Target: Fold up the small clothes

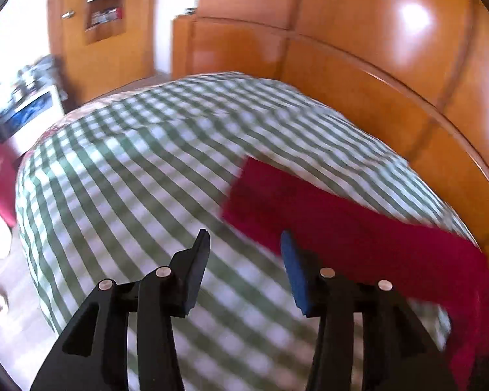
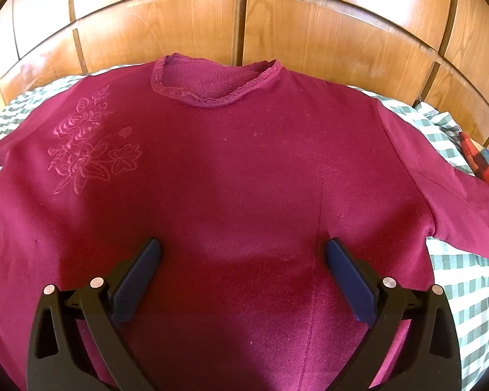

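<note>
Two grippers stand open and empty. Your right gripper (image 2: 243, 254) hovers over the maroon top (image 2: 212, 169), spread flat, collar toward the wooden panelling (image 2: 179, 26). Your left gripper (image 1: 244, 247) has the sleeve (image 1: 342, 221) just right of its fingers, its long axis slanting across the checked bedcover (image 1: 130, 169).

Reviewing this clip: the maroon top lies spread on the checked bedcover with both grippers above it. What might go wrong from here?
1. The left gripper is open and empty beside the left sleeve; that blurred view may mean a mistimed grasp.
2. The right gripper hovers open over the maroon top; pinching mid-body could bunch the fabric.
3. The right sleeve reaches toward a plaid cloth, which might snag.
</note>
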Available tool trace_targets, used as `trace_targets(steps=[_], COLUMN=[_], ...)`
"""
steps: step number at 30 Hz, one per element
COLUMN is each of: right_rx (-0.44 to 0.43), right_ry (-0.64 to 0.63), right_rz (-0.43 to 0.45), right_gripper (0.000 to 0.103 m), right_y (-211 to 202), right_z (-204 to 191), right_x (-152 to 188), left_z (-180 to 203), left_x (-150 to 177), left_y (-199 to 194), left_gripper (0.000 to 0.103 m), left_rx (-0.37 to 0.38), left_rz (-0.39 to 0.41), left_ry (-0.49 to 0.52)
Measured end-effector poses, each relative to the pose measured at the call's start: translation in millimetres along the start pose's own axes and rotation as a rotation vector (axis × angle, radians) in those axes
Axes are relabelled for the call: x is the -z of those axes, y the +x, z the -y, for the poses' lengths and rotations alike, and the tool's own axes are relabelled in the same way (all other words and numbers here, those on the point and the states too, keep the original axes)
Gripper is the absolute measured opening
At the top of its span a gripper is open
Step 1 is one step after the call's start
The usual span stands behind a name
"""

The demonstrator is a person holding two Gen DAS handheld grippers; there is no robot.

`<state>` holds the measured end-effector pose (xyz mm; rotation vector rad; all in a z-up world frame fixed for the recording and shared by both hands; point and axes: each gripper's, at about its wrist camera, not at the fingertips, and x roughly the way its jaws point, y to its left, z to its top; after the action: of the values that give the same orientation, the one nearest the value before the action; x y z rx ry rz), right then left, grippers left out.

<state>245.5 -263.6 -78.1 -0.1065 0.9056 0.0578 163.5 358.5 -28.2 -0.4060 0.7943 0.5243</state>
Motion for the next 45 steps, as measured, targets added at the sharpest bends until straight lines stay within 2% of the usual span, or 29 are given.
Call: trace_targets(steps=[4,7,8,10,12,14,15,18,20,22,25,30,33,34,36,38,39,40,42,45], right_rx=[0.000,-0.007,-0.008,-0.010,-0.015,-0.018,-0.026,-0.020,0.002,0.004,0.018,0.094,0.058,0.019,0.009,-0.012,-0.043,-0.039,-0.011,-0.033], right_ry=[-0.001,0.003,0.004,0.007,0.011,0.012,0.011,0.008,0.003,0.009,0.047,0.172,0.217,0.225,0.201,0.156,0.136,0.117,0.067,0.121], right_rz=[0.000,-0.001,-0.001,-0.001,-0.002,-0.003,-0.008,-0.012,-0.026,-0.052,-0.042,-0.045,-0.088,-0.102,-0.098,-0.089,-0.089,-0.088,-0.083,-0.094], right_gripper=[0.100,0.100,0.100,0.100,0.100,0.100,0.100,0.100,0.100,0.100,0.100,0.100,0.098,0.094,0.089,0.068,0.044,0.029,0.014,0.013], right_y=[0.0,-0.2,-0.3,-0.4,-0.5,-0.2,-0.1,-0.5,-5.2,-16.1,-43.3,-87.5,-100.9,-108.1,-119.2,-133.7,-138.7,-143.6,-152.0,-153.4], right_z=[0.4,1.3,1.4,1.6,2.3,2.5,2.8,2.1,1.1,6.5,31.5,94.2,114.4,116.8,115.0,110.1,108.2,105.3,101.6,117.6], right_x=[-0.1,-0.4,-0.6,-1.0,-1.3,-1.5,-1.8,-2.9,-3.6,1.2,23.6,78.2,111.0,125.1,140.2,154.6,158.5,161.0,164.6,173.2], left_z=[56.8,115.1,139.1,161.6,178.6,178.9,174.2,161.4,161.5,156.2,145.7,137.1,139.3,141.9,143.2,142.4,141.8,141.1,140.2,140.3], left_x=[44.8,91.8,119.1,155.9,193.6,213.7,218.8,224.7,231.0,224.7,223.6,226.5,226.1,225.8,224.5,223.7,224.3,225.4,228.7,229.7], left_y=[-30.4,-56.9,-66.5,-79.0,-85.9,-86.1,-86.1,-94.9,-97.2,-91.9,-93.0,-94.5,-94.5,-93.8,-93.7,-95.8,-97.4,-98.2,-99.0,-99.3], left_gripper=[0.044,0.044,0.044,0.044,0.044,0.044,0.044,0.043,0.038,0.026,0.011,0.010,0.010,0.010,0.010,0.009,0.009,0.009,0.009,0.009], left_rx=[0.162,0.313,0.369,0.410,0.435,0.416,0.399,0.413,0.404,0.409,0.423,0.444,0.449,0.448,0.452,0.454,0.451,0.447,0.434,0.422], left_rz=[-0.014,-0.032,-0.050,-0.085,-0.133,-0.168,-0.166,-0.176,-0.167,-0.180,-0.193,-0.193,-0.191,-0.190,-0.192,-0.194,-0.192,-0.191,-0.186,-0.186], left_ry=[0.133,0.277,0.343,0.425,0.482,0.482,0.466,0.423,0.451,0.443,0.431,0.413,0.412,0.415,0.411,0.404,0.407,0.410,0.415,0.412])
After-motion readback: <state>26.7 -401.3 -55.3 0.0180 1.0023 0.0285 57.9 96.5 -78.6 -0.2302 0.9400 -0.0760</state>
